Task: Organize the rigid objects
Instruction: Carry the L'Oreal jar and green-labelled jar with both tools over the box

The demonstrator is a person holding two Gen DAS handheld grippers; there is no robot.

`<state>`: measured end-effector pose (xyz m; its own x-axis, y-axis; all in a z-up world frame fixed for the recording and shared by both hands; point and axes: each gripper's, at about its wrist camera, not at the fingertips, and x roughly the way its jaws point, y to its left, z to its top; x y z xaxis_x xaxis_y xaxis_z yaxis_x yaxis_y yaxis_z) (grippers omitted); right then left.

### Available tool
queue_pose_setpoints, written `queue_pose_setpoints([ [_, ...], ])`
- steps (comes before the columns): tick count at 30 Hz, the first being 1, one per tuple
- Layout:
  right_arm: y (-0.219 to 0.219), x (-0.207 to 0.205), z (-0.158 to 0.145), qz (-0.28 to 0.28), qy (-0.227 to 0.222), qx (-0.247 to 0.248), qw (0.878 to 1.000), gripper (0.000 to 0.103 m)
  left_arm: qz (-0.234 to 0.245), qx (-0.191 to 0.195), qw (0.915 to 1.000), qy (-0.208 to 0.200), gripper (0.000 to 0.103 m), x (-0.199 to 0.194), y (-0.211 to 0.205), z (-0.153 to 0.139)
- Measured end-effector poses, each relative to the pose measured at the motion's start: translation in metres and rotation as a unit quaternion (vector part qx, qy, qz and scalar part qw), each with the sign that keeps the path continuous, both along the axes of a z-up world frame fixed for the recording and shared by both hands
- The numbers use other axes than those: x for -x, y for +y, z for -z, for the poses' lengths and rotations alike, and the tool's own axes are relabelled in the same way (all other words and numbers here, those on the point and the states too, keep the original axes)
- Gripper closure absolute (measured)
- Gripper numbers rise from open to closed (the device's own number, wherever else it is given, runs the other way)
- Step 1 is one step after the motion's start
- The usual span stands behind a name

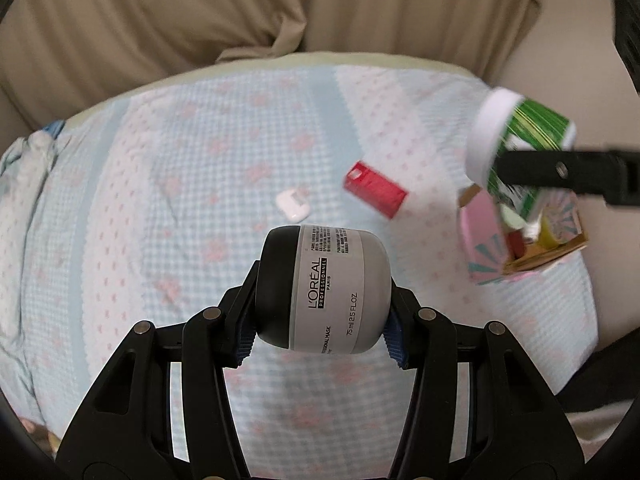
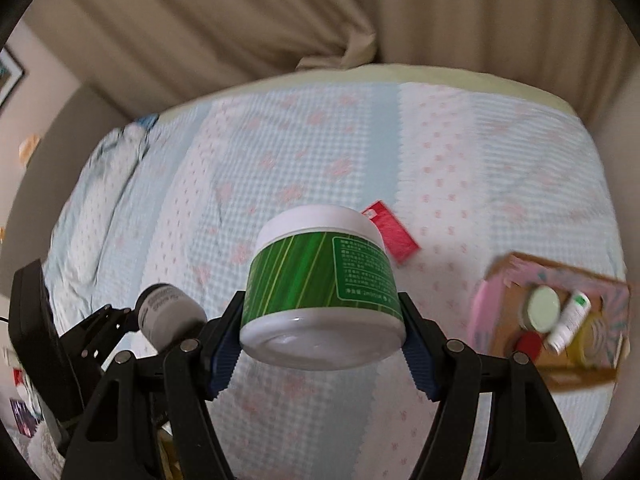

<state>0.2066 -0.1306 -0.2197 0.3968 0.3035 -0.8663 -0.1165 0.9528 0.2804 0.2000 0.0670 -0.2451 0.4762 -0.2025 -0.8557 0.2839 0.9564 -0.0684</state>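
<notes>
On the far left of the bedspread [image 1: 200, 184], the patterned cover bunches into folds near the edge. Moving right in the left wrist view, a small white earbud case [image 1: 292, 204] lies on the cloth, apart from a red carton [image 1: 376, 189] lying flat beside it. Nothing rests between these two and the pink cardboard box [image 1: 486, 248] at the right edge of the bed.

The left gripper [image 1: 322, 314] is clenched on a grey L'Oréal mask jar [image 1: 340, 292] with a black lid, held sideways above the bedspread. The right gripper [image 2: 322, 332] grasps a green jar [image 2: 320, 276] with a white lid, its pads pressed on either side and its base turned toward the camera. In the left view that green jar hangs in front of the pink box and hides part of its opening.

Only the right wrist view looks down into the box: a pale green round lid [image 2: 543, 307], a white tube [image 2: 568, 322] and something red and something yellow lie inside. It also shows a framed picture [image 2: 10, 76] on the wall at far left, while the earbud case appears only in the left view.
</notes>
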Motion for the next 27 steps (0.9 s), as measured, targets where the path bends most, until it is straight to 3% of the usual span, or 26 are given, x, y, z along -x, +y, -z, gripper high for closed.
queue_pose_setpoints([
  [8, -0.087, 0.058, -0.015, 0.079, -0.016, -0.015, 0.997, 0.036, 0.045, 0.021, 0.9987, -0.011, 0.055, 0.019, -0.08, -0.029],
  [15, -0.179, 0.101, -0.012, 0.126, -0.013, -0.027, 0.992, 0.036, 0.053, 0.038, 0.9979, -0.004, 0.055, 0.034, -0.161, -0.043],
  [27, -0.321, 0.114, 0.02, 0.171, 0.01, -0.002, 0.985, 0.036, 0.078, 0.032, 0.9957, 0.04, 0.055, 0.024, -0.304, -0.005],
])
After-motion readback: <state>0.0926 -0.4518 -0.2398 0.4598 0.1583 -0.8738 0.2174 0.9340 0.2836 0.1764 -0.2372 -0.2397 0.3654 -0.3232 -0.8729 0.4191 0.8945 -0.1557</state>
